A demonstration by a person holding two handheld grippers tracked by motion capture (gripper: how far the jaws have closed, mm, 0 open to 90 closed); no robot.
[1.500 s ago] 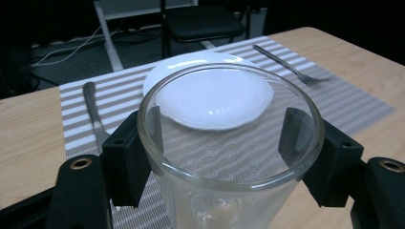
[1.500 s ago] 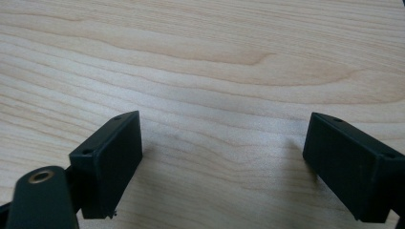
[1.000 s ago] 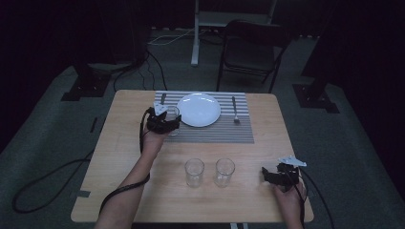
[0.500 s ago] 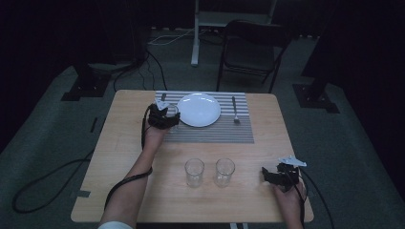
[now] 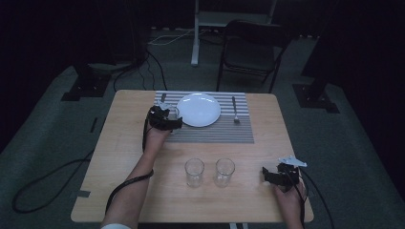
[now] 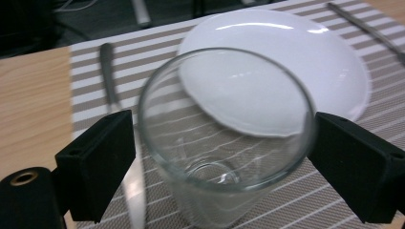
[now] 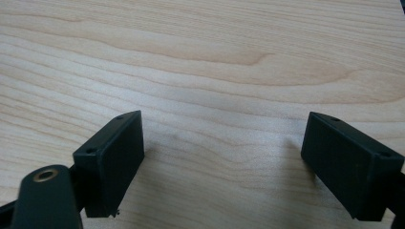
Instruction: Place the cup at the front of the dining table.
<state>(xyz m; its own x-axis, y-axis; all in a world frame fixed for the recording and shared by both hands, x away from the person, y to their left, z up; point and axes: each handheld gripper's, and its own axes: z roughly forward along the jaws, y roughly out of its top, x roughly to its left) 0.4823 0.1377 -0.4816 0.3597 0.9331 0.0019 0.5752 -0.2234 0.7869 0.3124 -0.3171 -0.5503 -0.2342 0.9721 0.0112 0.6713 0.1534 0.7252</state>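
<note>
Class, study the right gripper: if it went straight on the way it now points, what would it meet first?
Probably the nearer drinking glass: the right gripper points leftward along the table toward it. Its own view shows bare wood ahead, so alignment is uncertain.

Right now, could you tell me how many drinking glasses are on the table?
3. Two glasses stand side by side near the table's front, one left and one right; the third glass sits between the left gripper's jaws, beside the plate.

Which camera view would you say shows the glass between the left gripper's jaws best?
The left gripper view: the glass sits close up between the jaws, rim and base clear. In the high view it is small, partly hidden behind the left gripper.
</note>
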